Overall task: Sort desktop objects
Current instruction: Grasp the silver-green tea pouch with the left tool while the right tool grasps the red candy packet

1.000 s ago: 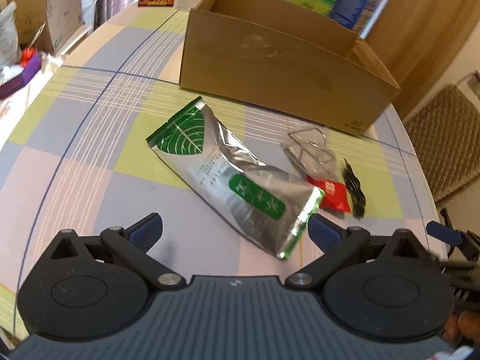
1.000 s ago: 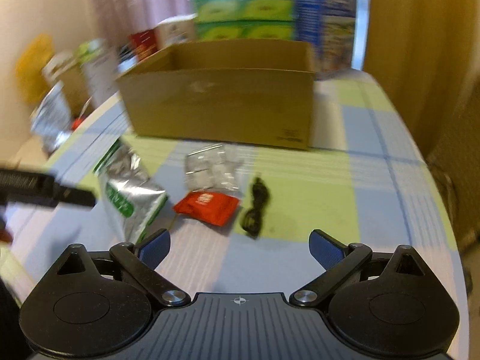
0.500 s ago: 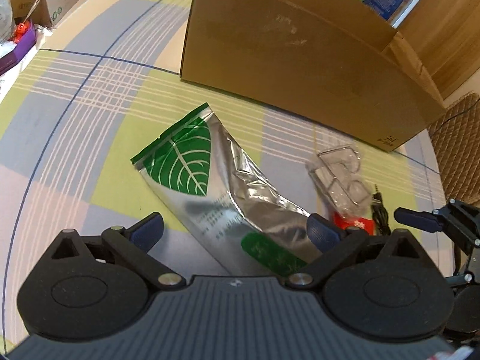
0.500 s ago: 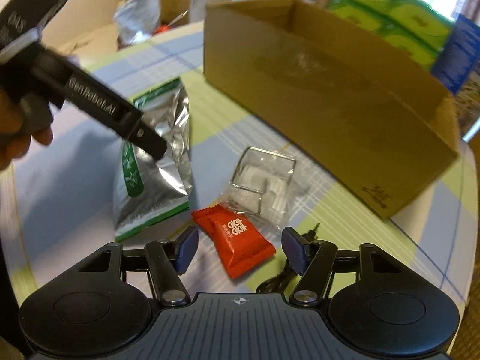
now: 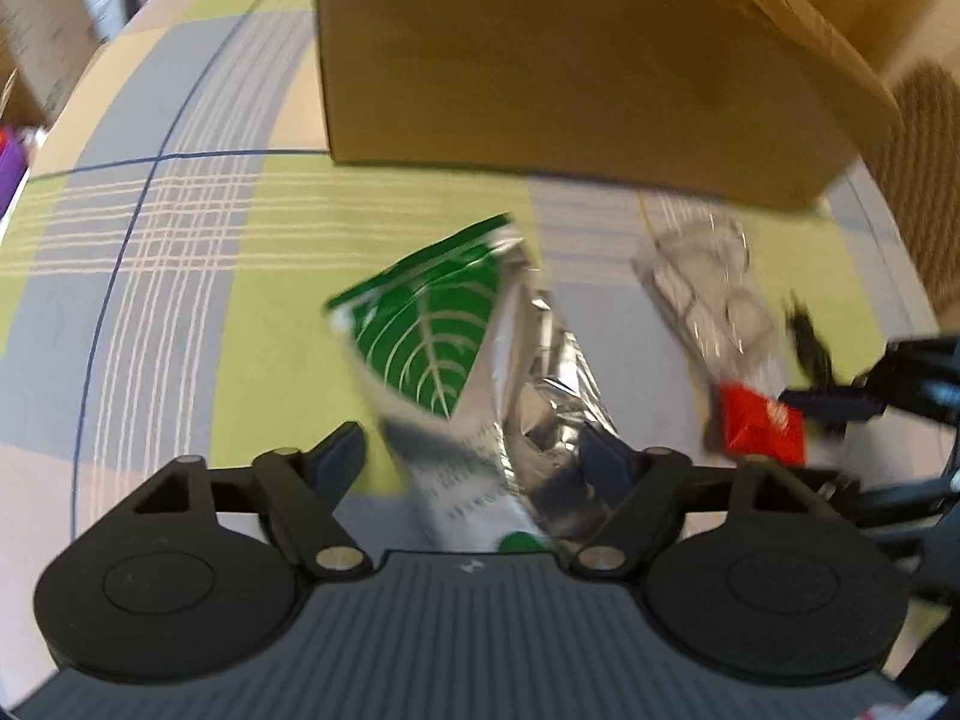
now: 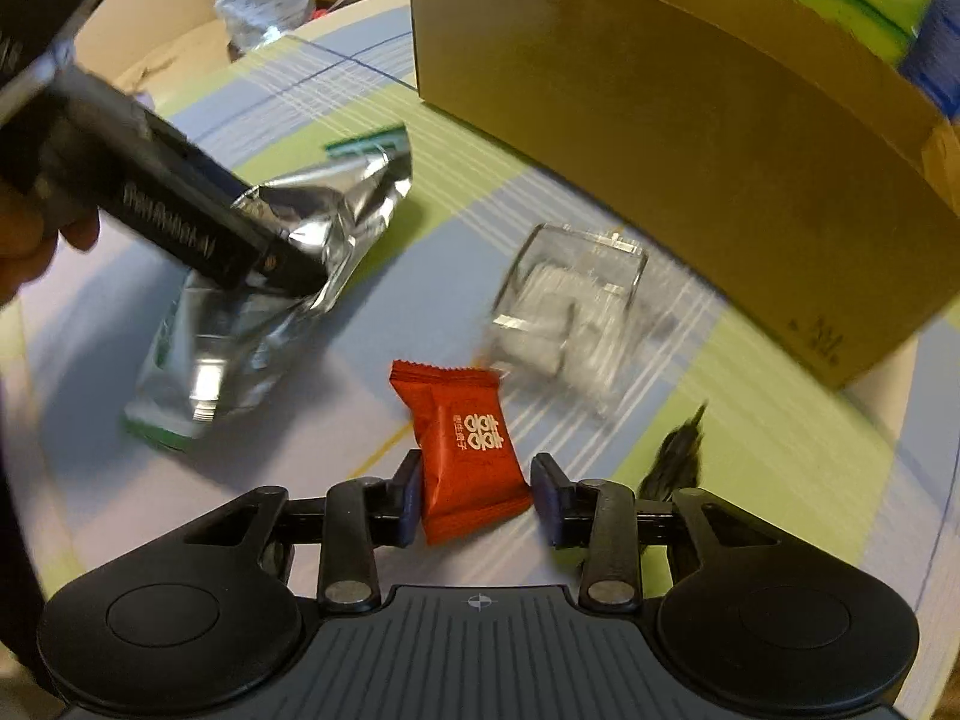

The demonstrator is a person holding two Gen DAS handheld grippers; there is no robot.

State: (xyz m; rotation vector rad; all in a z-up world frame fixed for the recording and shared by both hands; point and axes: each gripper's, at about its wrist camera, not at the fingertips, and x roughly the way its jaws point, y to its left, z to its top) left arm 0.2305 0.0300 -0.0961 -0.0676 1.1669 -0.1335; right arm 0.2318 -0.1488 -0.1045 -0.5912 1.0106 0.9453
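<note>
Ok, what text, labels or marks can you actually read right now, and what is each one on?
Red candy packet: white Chinese-style double characters with a smaller line beside them, too small to quote.
Left gripper body: lettering along its side, blurred, unreadable.
Cardboard box: small printed marks at its lower corner, too small to read.
Silver-green pouch: fine print, blurred.

Silver-green leaf-printed pouch (image 5: 480,360), red sachet (image 6: 465,447), plaid tablecloth (image 5: 180,240).

bright daylight, strong fisheye bending at edges, motion blur throughout, glare on the foil pouch (image 6: 288,276)
</note>
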